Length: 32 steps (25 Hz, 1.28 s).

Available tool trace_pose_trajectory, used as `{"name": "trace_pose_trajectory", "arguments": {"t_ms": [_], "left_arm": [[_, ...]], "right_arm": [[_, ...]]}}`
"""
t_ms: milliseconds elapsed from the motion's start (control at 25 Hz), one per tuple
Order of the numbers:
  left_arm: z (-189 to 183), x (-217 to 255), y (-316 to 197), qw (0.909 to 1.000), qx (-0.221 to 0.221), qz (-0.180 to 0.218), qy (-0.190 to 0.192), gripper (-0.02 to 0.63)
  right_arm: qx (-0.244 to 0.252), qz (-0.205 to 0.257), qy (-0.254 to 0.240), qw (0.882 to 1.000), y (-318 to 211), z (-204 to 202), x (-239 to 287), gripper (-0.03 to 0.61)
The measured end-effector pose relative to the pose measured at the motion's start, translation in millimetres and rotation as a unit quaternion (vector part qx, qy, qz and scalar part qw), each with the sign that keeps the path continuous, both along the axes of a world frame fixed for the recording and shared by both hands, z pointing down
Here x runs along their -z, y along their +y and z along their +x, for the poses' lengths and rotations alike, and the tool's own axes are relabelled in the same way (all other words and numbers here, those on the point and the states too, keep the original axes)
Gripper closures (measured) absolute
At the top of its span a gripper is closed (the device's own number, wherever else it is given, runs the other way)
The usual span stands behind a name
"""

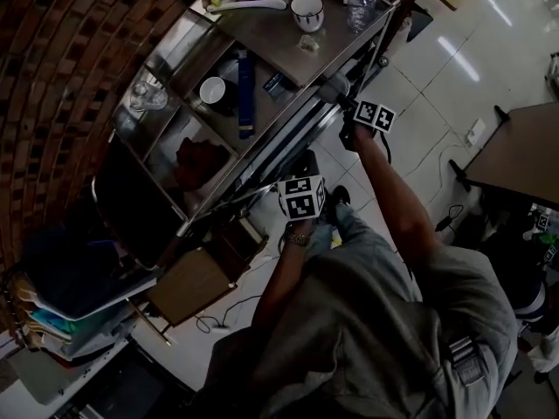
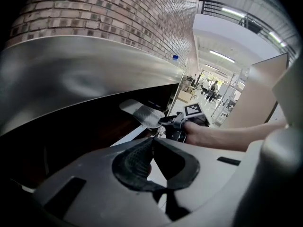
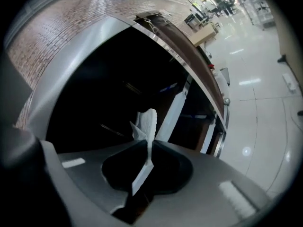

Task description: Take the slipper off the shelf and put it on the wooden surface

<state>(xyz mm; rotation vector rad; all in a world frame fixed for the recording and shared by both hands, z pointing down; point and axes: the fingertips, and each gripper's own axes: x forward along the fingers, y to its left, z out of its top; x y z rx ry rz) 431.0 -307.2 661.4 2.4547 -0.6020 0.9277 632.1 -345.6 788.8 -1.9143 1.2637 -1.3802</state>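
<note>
A pale grey slipper (image 2: pixel 141 113) sticks out from the dark lower level of the steel shelf rack (image 1: pixel 262 46), and my right gripper (image 2: pixel 171 123) is shut on its near end. The right gripper view has the slipper (image 3: pixel 147 124) edge-on, rising from between the pads of the right gripper (image 3: pixel 147 150). My left gripper (image 2: pixel 152 143) hangs lower and nearer, jaws shut with nothing between them. From the head view, both marker cubes sit in front of the rack, the right one (image 1: pixel 376 114) higher than the left (image 1: pixel 301 197). A brown wooden board (image 1: pixel 188 285) lies low by the rack's foot.
The rack's top holds a cup (image 1: pixel 307 11), a water bottle (image 1: pixel 360 7) and a white ladle (image 1: pixel 253 5). Lower levels carry a blue book (image 1: pixel 246 81), a bowl (image 1: pixel 212 90) and a red cloth (image 1: pixel 199 162). A brick wall stands behind. A brown table (image 1: pixel 524 151) is at the right.
</note>
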Motion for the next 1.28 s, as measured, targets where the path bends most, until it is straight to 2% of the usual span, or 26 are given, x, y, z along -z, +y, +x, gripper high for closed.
{"name": "trace_pose_trajectory", "arguments": {"t_ms": [200, 240, 320, 440, 480, 520, 560, 680, 760, 840, 920, 1000, 1080, 1160, 1280], "left_arm": [[1.4, 2.5, 16.5, 0.9999, -0.015, -0.004, 0.004, 0.609], [0.1, 2.6, 18.8, 0.9998, -0.017, -0.004, 0.003, 0.609], [-4.7, 1.8, 21.4, 0.9999, -0.015, -0.005, 0.001, 0.609], [-17.3, -2.5, 22.4, 0.9999, -0.009, -0.003, -0.007, 0.609], [-22.2, -4.7, 21.7, 0.9999, -0.007, -0.003, -0.011, 0.609], [-26.8, -6.7, 20.5, 0.9999, -0.004, -0.003, -0.014, 0.609], [-31.1, -8.1, 18.8, 0.9999, -0.001, -0.003, -0.016, 0.609], [-43.5, -8.0, 13.0, 0.9998, 0.007, -0.002, -0.016, 0.609], [-43.9, -3.1, 6.7, 0.9999, 0.01, 0.001, -0.008, 0.609], [-35.9, 5.7, -2.9, 0.9998, 0.014, 0.011, 0.006, 0.609], [-30.1, 16.2, -12.0, 0.9993, 0.019, 0.028, 0.016, 0.609], [-27.1, 23.6, -16.2, 0.9985, 0.021, 0.047, 0.017, 0.609], [-20.8, 27.7, -12.4, 0.9983, 0.013, 0.054, 0.018, 0.609], [-11.1, 30.3, -2.4, 0.9983, -0.004, 0.053, 0.023, 0.609], [0.0, 31.1, 13.7, 0.9979, -0.019, 0.049, 0.039, 0.609]], "right_arm": [[-0.005, 0.017, -0.066, 0.998, 20.2, -47.1, -29.2, 0.531], [-0.001, 0.014, -0.079, 0.997, 20.0, -54.3, -39.9, 0.496], [0.01, 0.024, -0.097, 0.995, 14.4, -62.9, -52.7, 0.305], [0.021, 0.044, -0.082, 0.995, -1.2, -58.6, -55.1, 0.241], [0.021, 0.039, -0.069, 0.997, -6.4, -53.2, -55.5, 0.242], [0.018, 0.031, -0.056, 0.998, -11.0, -46.6, -55.0, 0.276], [0.014, 0.026, -0.044, 0.999, -15.2, -40.4, -52.1, 0.423], [0.023, 0.023, 0.003, 0.999, -22.2, -39.8, -28.6, 0.489], [0.041, 0.011, 0.054, 0.998, -15.9, -45.7, -4.7, 0.509], [0.054, -0.029, 0.134, 0.989, 3.3, -45.0, 25.5, 0.517], [0.057, -0.082, 0.217, 0.971, 30.8, -46.5, 56.5, 0.52], [0.059, -0.123, 0.273, 0.952, 54.0, -51.9, 79.3, 0.52], [0.069, -0.146, 0.31, 0.937, 68.1, -56.8, 94.4, 0.52], [0.078, -0.163, 0.327, 0.928, 81.1, -61.5, 106.3, 0.52], [0.076, -0.179, 0.322, 0.927, 106.3, -72.7, 123.0, 0.522]]}}
